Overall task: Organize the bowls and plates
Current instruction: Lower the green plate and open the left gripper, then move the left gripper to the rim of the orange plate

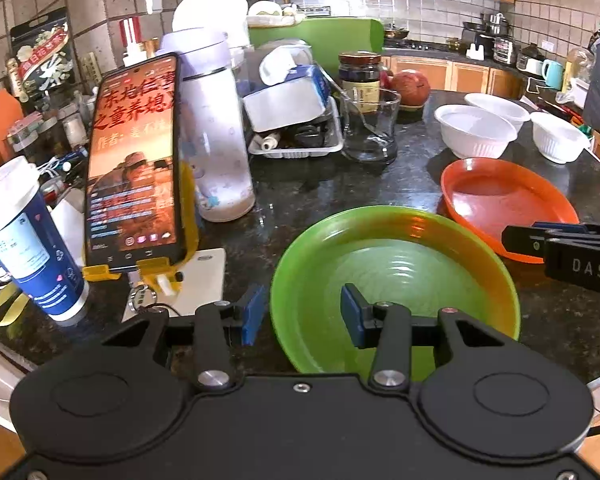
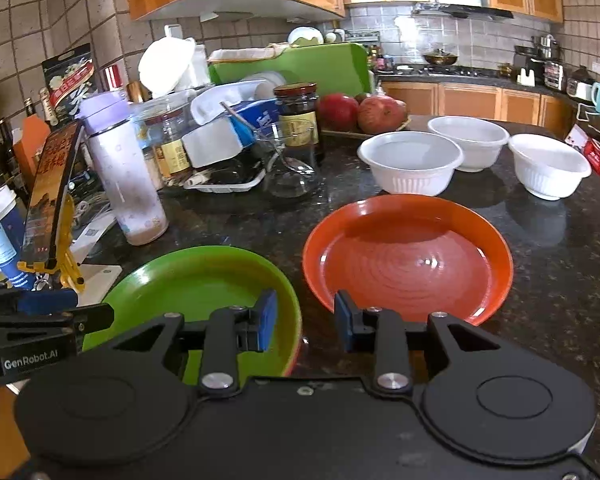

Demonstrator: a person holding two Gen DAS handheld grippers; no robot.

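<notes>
Since nothing is stacked, the sorting looks barely begun: on the dark counter the green plate and orange plate lie side by side, three white bowls standing separate behind them; the left gripper straddles the green rim, fingers apart, gripping nothing; the right gripper hovers parted between the plates; its housing reads "DAS", the left's "GenRobot.AI".
</notes>
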